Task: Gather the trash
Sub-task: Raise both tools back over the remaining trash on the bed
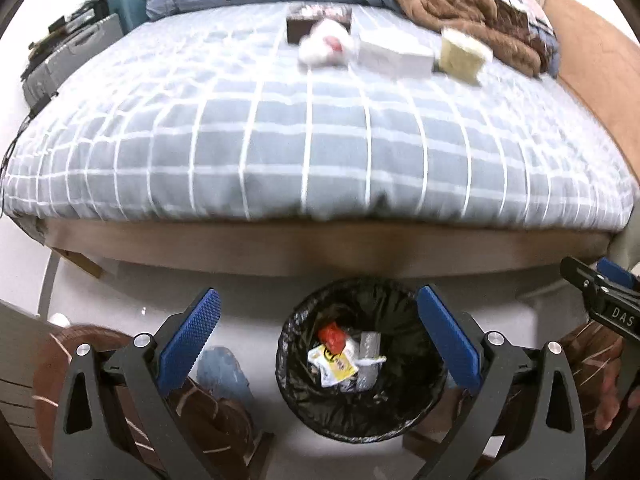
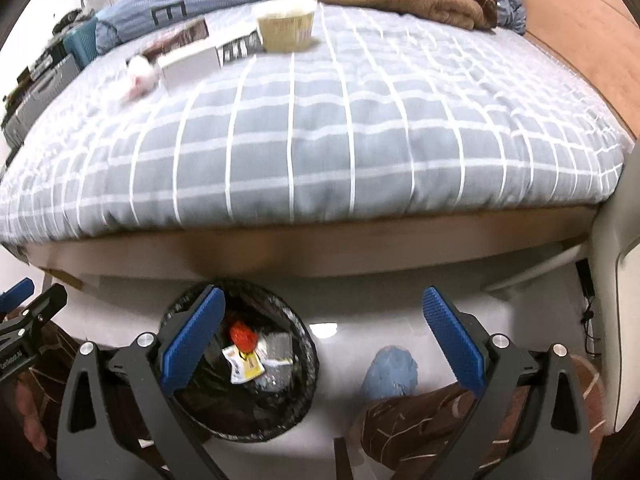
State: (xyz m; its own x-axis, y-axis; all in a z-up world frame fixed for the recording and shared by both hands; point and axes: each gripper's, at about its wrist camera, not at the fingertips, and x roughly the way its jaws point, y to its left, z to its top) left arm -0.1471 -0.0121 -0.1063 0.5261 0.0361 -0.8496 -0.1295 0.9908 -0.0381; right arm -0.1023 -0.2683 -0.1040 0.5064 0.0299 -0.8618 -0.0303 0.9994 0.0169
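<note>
Over the bin (image 1: 362, 364) you held both tools, left tool (image 1: 318, 334) and right tool (image 2: 322, 336), gaping empty; the paper cup (image 2: 285, 26) on the bed (image 2: 320, 128) looked light and crushable, best pinched at its rim.

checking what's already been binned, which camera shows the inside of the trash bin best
The left wrist view. The trash bin sits whole between the open left gripper, with red, yellow and white wrappers visible inside. In the right wrist view, a finger of the right gripper covers the bin's left side.
</note>
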